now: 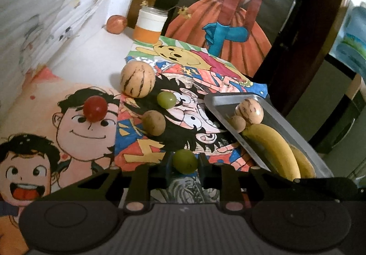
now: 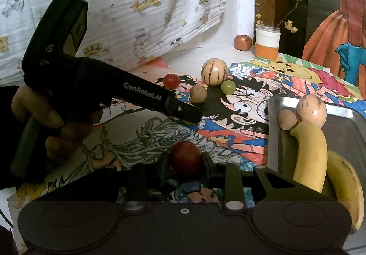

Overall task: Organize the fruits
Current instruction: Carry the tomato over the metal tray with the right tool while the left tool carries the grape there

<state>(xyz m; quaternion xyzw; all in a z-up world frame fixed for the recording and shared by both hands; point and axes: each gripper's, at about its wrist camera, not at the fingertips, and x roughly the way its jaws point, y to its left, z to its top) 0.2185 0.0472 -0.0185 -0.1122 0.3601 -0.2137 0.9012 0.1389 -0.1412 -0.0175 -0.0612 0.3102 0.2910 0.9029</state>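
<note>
Green and round, a grape [image 1: 184, 161] sits clamped in our left claw [image 1: 184, 164] just above the drawing-covered table [image 1: 146, 147]. Our right claw [image 2: 185, 160] is clamped on a red cherry tomato [image 2: 185, 157]. To the right lies a metal tray [image 2: 345, 131] holding two bananas [image 2: 313, 154], a striped pale fruit [image 2: 311, 110] and a small brown one [image 2: 287, 119]. Another tomato [image 1: 95, 109], a second grape [image 1: 166, 99] and two more fruits lie loose on the drawings.
</note>
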